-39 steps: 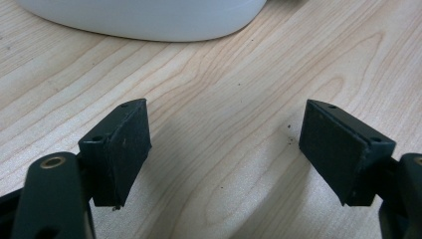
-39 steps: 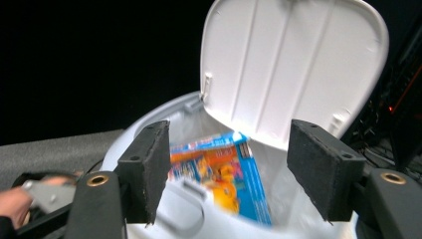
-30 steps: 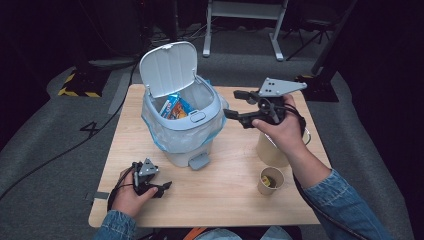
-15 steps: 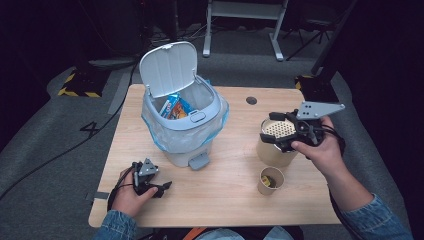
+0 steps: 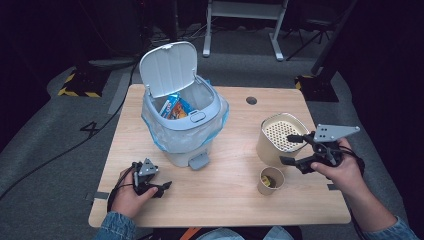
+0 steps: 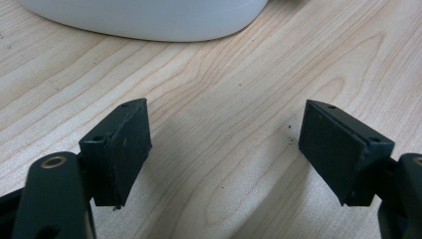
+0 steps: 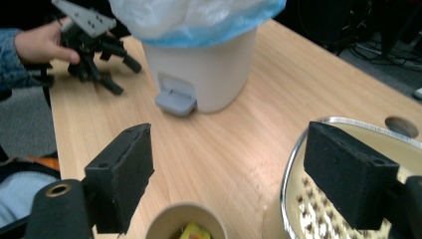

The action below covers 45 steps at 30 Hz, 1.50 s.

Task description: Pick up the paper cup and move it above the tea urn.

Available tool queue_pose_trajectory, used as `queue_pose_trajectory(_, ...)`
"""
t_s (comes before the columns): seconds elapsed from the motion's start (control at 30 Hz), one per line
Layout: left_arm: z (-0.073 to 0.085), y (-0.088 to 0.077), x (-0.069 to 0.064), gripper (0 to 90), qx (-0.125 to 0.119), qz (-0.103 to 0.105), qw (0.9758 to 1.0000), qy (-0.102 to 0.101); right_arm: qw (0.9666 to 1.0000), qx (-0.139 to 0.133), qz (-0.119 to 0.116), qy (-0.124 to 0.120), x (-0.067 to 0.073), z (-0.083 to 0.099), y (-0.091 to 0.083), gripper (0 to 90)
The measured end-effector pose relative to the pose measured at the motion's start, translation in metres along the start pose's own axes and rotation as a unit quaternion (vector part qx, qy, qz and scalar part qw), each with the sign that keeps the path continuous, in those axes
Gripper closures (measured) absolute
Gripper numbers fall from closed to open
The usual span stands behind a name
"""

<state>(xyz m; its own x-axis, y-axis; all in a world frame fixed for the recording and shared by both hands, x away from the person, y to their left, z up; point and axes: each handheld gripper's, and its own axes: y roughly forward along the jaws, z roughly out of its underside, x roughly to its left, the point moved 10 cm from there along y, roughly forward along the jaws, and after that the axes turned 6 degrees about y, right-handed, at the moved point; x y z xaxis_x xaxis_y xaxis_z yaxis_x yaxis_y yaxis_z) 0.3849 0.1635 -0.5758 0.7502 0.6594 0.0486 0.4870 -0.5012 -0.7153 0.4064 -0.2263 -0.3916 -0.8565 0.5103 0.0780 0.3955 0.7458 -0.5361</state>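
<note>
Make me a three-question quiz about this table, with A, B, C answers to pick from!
1. Where is the small paper cup?
A. in front of the tall tan container
B. inside the bin
C. on the floor

2. How many cups and containers stand on the table's right side?
A. one
B. two
C. four

3. What is the bin lid doing?
A. shut flat
C. lying on the table
B. standing open

Answers:
1 A, the cup sits just nearer the person than the container.
2 B, only the cup and the container stand there.
3 B, the lid tips up behind the white bin, and wrappers show inside.
</note>
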Motion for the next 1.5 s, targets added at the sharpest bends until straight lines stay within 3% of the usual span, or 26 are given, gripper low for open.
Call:
queue_pose_trajectory(0.1,0.0,0.0,0.0,20.8,0.0,0.0,1.0,0.0,1.0,0.007,0.0,0.001,-0.001,0.011,-0.002,20.6)
queue_pose_trajectory(0.37,0.0,0.0,0.0,20.8,0.0,0.0,1.0,0.0,0.9992,0.036,0.001,0.014,0.001,0.063,-0.011,20.4)
queue_pose_trajectory(0.53,0.0,0.0,0.0,20.8,0.0,0.0,1.0,0.0,0.9988,0.044,0.007,0.02,0.001,0.086,-0.006,19.5)
queue_pose_trajectory(0.73,0.0,0.0,0.0,20.8,0.0,0.0,1.0,0.0,0.9978,0.062,-0.003,0.024,0.006,0.118,0.006,19.5)
queue_pose_trajectory(1.1,0.0,0.0,0.0,20.8,0.0,0.0,1.0,0.0,0.9978,0.054,-0.018,0.033,0.016,0.138,0.038,18.1)
queue_pose_trajectory(1.5,0.0,0.0,0.0,20.8,-0.001,0.0,1.0,0.0,0.9982,0.041,-0.027,0.035,0.021,0.138,0.072,18.2)
